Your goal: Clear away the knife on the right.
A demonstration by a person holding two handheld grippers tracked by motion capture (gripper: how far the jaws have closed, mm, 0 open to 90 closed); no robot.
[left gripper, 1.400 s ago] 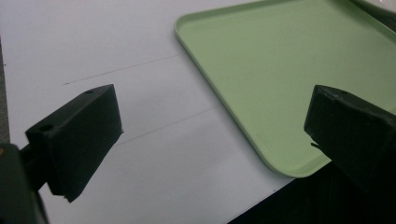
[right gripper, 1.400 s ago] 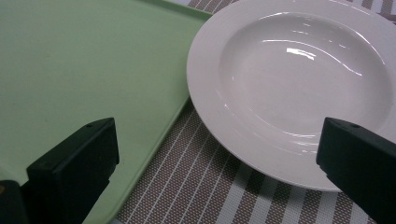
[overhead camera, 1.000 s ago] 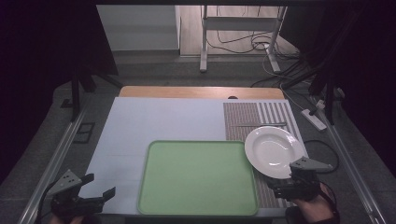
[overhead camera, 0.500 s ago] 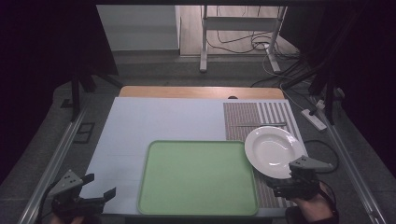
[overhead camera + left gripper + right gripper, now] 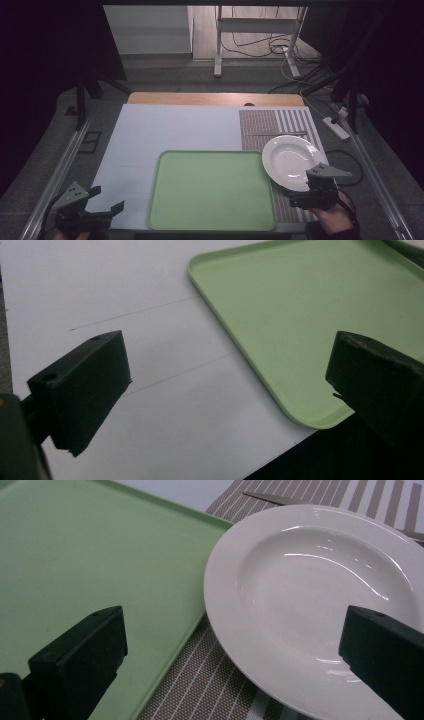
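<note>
- Right gripper (image 5: 306, 192) — lower right of the high view, held in a hand (image 5: 334, 220) that enters from the bottom edge. Jaws spread wide, nothing between them.
- Plate (image 5: 292, 161) — white, empty, right of frame centre in the high view. It rests on the striped mat (image 5: 280, 125); its left rim overlaps the tray's right edge.
- In the right gripper view the plate (image 5: 320, 600) takes the upper right of the frame. The right-hand jaw stands in front of the plate's near rim; contact cannot be confirmed. The left-hand jaw stands over the tray (image 5: 75, 565).
- Tray (image 5: 212, 190) — green, flat, empty, lower centre of the high view, lying on the white table sheet (image 5: 175, 130).
- Left gripper (image 5: 102, 212) — lower left corner of the high view, at the near left corner of the sheet, well apart from the plate. Jaws wide open, empty.
- In the left gripper view, the sheet (image 5: 150, 340) fills the left and centre of the frame; the tray's rounded corner (image 5: 310, 340) lies at the right, just inside the right-hand jaw.
- A thin utensil (image 5: 278, 133) lies across the mat above the plate; its type cannot be determined.
- Bare wooden tabletop (image 5: 215, 98) shows as a strip along the far edge, above the sheet.
</note>
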